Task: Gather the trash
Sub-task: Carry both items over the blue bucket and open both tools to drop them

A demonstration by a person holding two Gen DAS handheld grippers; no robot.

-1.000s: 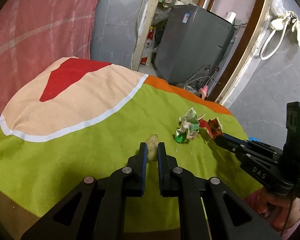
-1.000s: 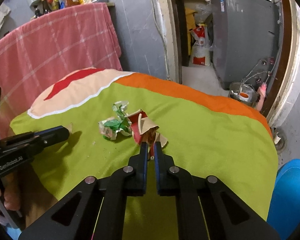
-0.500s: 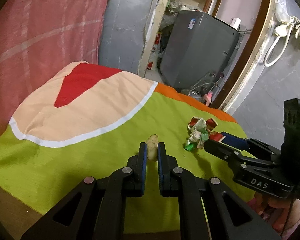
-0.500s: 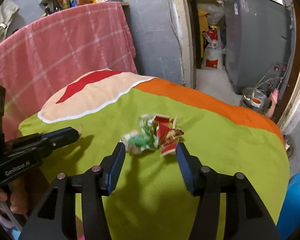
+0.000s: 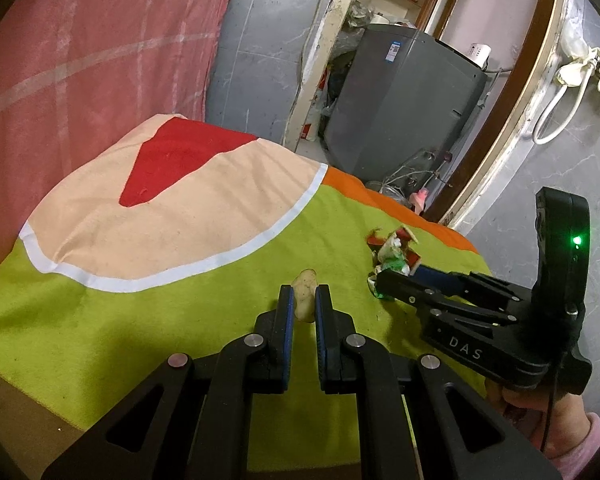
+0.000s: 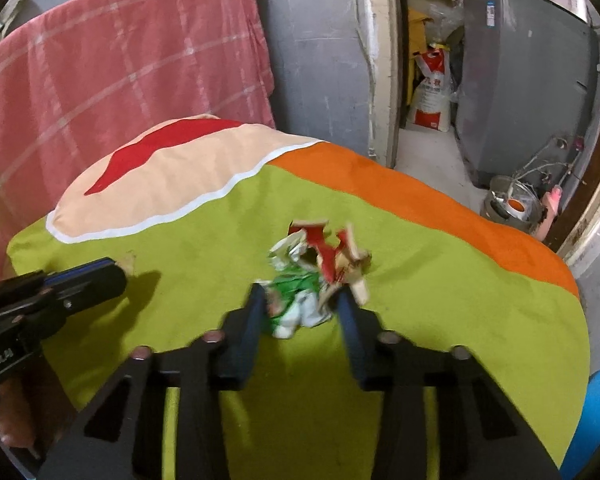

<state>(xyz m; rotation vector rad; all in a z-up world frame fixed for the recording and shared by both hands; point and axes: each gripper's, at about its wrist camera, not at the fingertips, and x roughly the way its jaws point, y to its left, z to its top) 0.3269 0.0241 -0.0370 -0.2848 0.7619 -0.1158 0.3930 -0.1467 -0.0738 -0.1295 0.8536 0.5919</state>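
My left gripper [image 5: 304, 300] is shut on a small beige scrap of trash [image 5: 305, 293] and holds it just above the green cloth. A crumpled green and white wrapper [image 6: 296, 300] and a red and tan wrapper [image 6: 336, 256] lie together on the cloth. My right gripper [image 6: 302, 306] is open, its jaws standing on either side of the green and white wrapper. The same wrappers [image 5: 392, 254] show in the left wrist view at the right gripper's tips. The left gripper also shows in the right wrist view [image 6: 112, 276].
The table is covered by a green, orange, beige and red cloth [image 5: 180, 248]. A pink towel [image 6: 120, 60] hangs behind it. A grey appliance [image 5: 404, 108] stands in the doorway. A blue bin [image 6: 596, 420] sits low at the right.
My right gripper let go of the red wrapper, opened wide, and has come forward around the green and white wrapper. The left gripper keeps hold of the beige scrap.
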